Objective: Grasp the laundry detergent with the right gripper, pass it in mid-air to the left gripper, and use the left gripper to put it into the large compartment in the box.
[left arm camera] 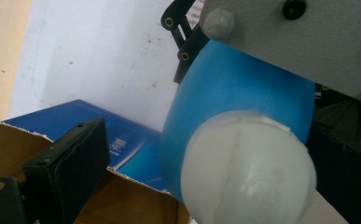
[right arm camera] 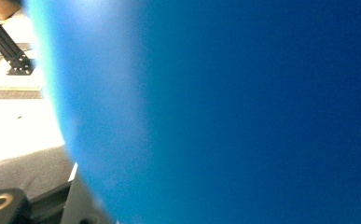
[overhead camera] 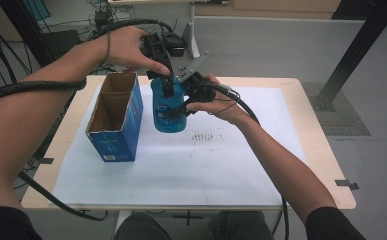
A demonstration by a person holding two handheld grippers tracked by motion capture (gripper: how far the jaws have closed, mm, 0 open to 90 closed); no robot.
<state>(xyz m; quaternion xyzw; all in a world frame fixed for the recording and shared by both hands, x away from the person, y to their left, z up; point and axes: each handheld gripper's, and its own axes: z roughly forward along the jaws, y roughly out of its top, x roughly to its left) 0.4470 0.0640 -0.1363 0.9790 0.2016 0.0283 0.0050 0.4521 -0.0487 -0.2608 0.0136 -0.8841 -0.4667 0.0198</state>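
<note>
While bottle (overhead camera: 169, 111) stands upright beside box (overhead camera: 115, 120), my right gripper (overhead camera: 183, 107) clenches its body; left gripper (overhead camera: 165, 80), cap (left arm camera: 248, 170) between jaws, grip untellable.

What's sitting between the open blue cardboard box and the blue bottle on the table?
Nothing: in the high view a narrow strip of bare white mat separates the blue box from the blue bottle, which stand side by side without touching.
</note>
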